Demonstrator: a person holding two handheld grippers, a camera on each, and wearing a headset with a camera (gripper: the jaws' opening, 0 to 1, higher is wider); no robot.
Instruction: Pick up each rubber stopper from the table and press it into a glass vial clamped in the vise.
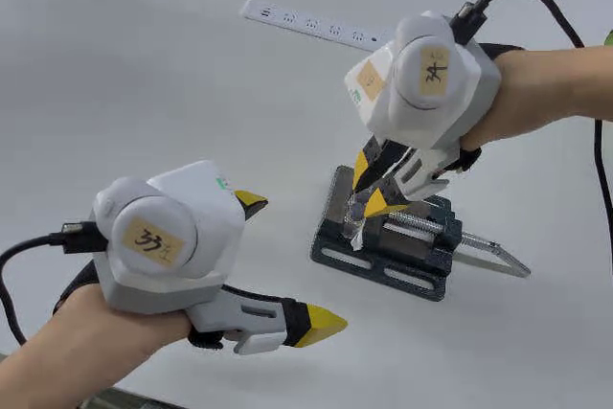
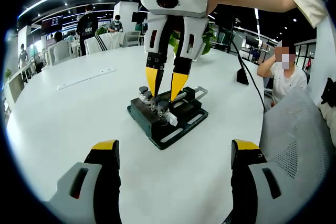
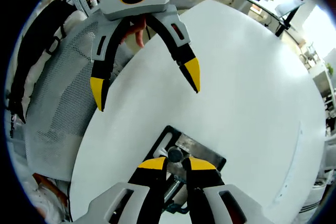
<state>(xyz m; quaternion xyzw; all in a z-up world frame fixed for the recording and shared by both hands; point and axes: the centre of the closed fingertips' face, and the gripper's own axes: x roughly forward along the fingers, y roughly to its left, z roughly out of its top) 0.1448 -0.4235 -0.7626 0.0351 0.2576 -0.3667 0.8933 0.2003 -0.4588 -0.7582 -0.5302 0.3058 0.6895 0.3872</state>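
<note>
Right gripper (image 2: 165, 85) held over vise (image 2: 181, 124), jaws narrow, for pressing; stopper (image 3: 175, 154) possibly between tips, grip not discernible | vials (image 2: 152, 98) clamped | left gripper (image 1: 287, 263) kept wide, clear of vise

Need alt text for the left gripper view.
The right gripper hangs from above, fingers narrowly parted, over dark-capped vials in a dark vise on a white table. The left gripper spreads its fingers wide in the foreground.
</note>
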